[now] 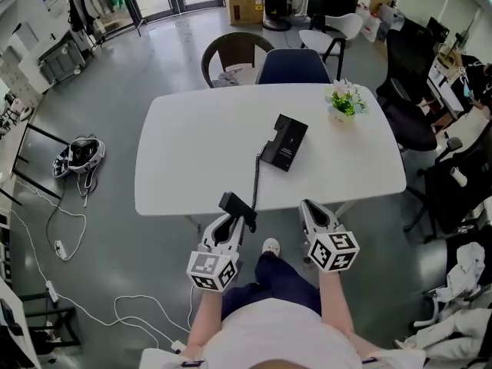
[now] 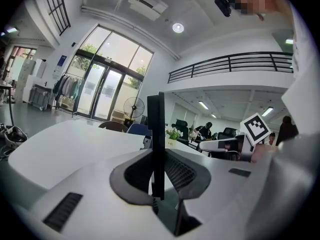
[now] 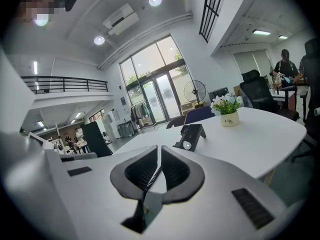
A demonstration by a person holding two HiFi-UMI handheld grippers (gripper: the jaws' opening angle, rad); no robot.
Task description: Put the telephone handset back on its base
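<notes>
The black telephone base (image 1: 284, 143) lies near the middle of the white table (image 1: 192, 144); in the right gripper view the base (image 3: 192, 136) stands just ahead of the jaws. A coiled black cord (image 1: 256, 177) runs from it toward the table's front edge. There my left gripper (image 1: 234, 220) is shut on the black handset (image 1: 237, 204), held above the edge. In the left gripper view the handset (image 2: 156, 134) stands as an upright slab between the pads. My right gripper (image 1: 309, 207) hovers at the front edge to the right, shut and empty, its jaws (image 3: 159, 156) touching.
A small pot of flowers (image 1: 344, 102) stands at the table's far right. Two chairs (image 1: 237, 56) (image 1: 294, 66) are tucked in on the far side, and black office chairs (image 1: 411, 91) stand to the right. A bag (image 1: 79, 156) and cables lie on the floor at left.
</notes>
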